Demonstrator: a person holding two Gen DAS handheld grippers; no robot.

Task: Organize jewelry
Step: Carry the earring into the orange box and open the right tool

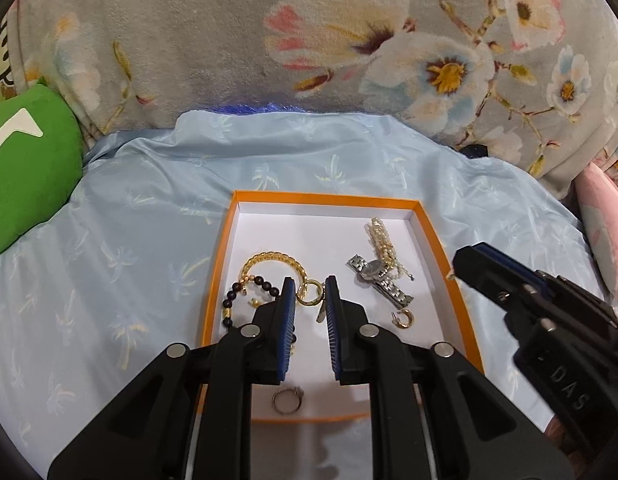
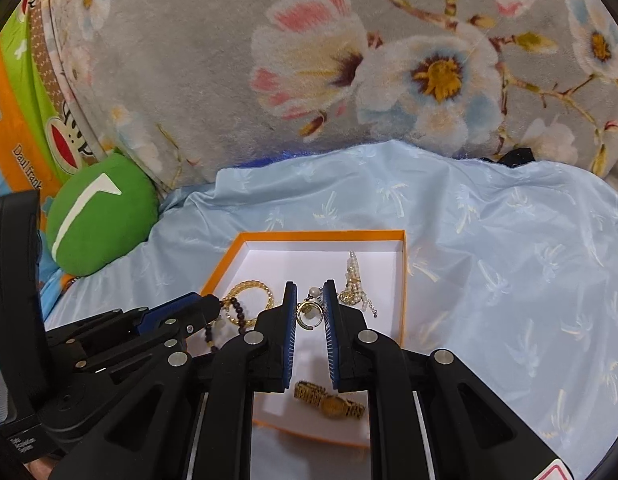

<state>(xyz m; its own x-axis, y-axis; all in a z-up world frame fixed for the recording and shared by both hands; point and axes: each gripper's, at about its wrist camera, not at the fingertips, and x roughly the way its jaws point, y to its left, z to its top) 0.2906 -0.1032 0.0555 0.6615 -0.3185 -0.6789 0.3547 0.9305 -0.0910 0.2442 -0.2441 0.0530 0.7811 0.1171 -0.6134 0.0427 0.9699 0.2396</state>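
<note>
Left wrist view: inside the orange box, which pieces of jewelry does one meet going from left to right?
Black bead bracelet → gold chain bracelet → silver ring → gold clasp ring between the left gripper fingers → silver watch → gold hoop earring.

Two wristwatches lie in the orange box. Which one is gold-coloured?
The gold watch near the box's front edge, under the right gripper. The other, a silver watch, lies against the pearl strand.

Everything's sitting on a shiny pale-blue sheet with a palm-tree print (image 1: 149,208). Straight ahead of the tool there's a shallow orange-rimmed cardboard box with a white inside (image 1: 329,199), and off to the far left a round green plush cushion (image 1: 25,176) lies on the sheet too.
</note>
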